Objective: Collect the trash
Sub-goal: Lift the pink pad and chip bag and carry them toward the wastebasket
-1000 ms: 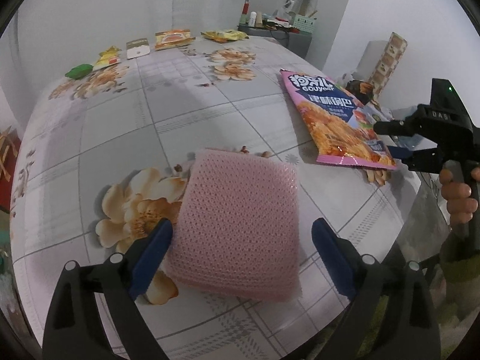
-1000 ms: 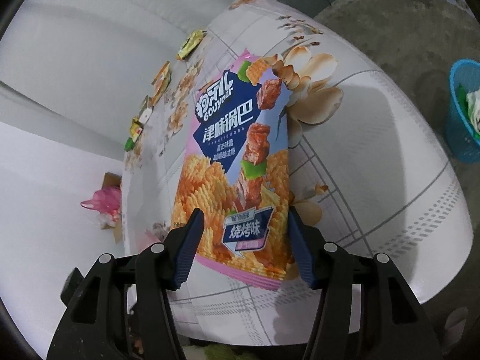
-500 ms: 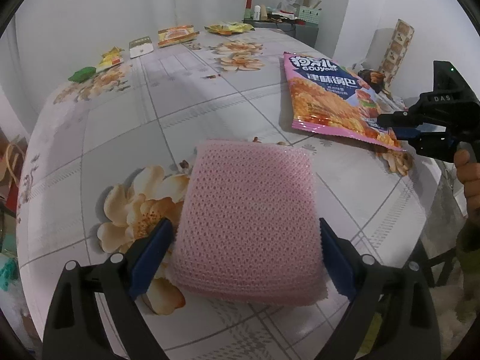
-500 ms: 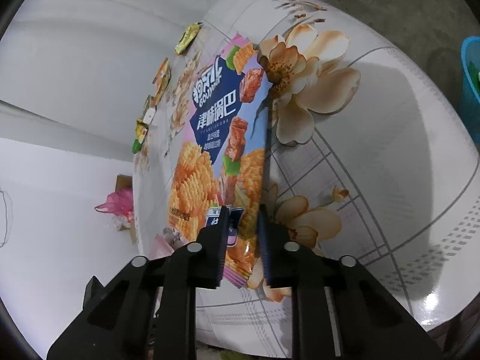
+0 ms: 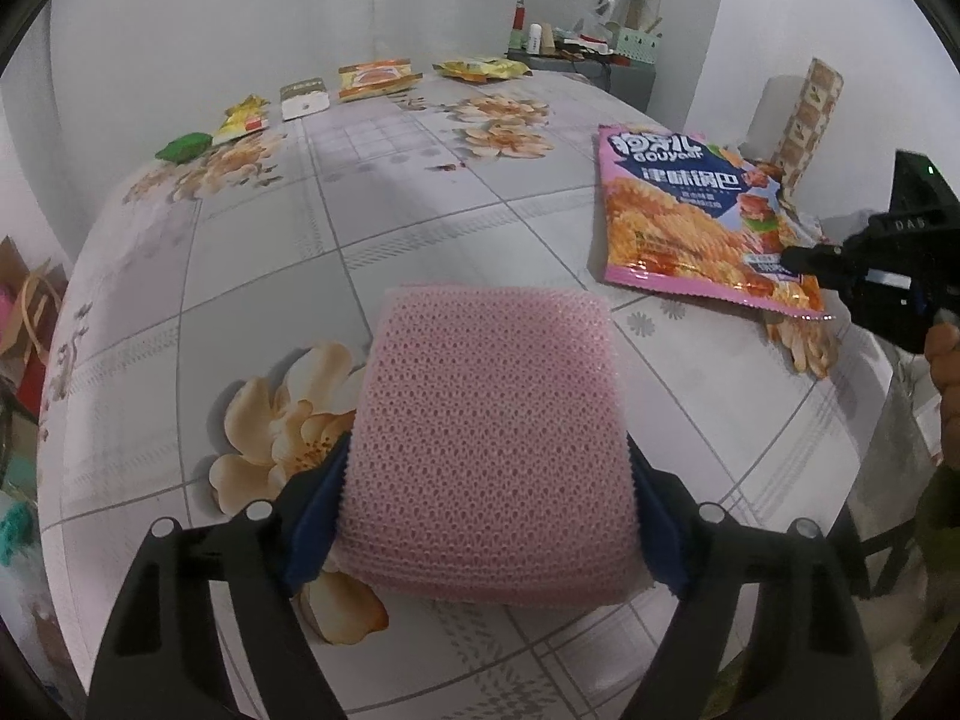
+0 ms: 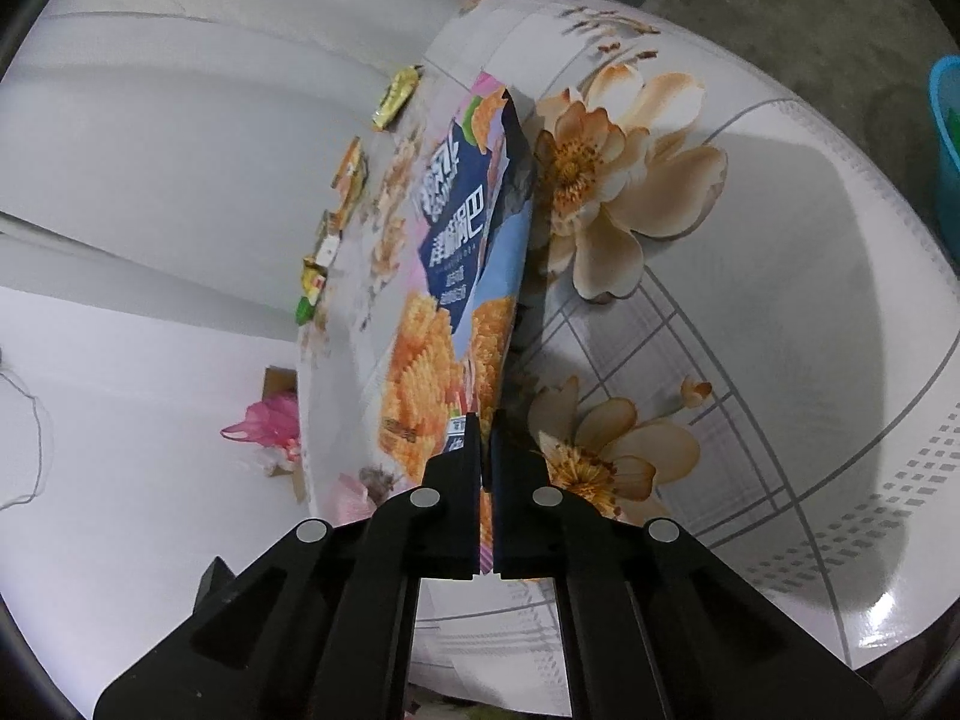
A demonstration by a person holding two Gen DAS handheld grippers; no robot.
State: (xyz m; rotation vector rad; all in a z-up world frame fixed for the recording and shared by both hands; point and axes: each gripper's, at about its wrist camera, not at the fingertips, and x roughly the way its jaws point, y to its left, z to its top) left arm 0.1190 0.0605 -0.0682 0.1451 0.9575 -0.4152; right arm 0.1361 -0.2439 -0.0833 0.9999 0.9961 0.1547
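Left tool (image 5: pixel 486 516) wide, jaws just closing inward; right tool (image 6: pixel 486 426) clamped tight, angled downward.

The snack bag (image 5: pixel 690 222) reads "GOUYOUER"; the right gripper (image 5: pixel 798 267) body "DAS".

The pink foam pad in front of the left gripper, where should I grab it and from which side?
Take the pink foam pad by its two side edges at the near end, coming in low from the near table edge. It lies flat, and the left gripper already straddles that width, its jaws closing in on those edges.
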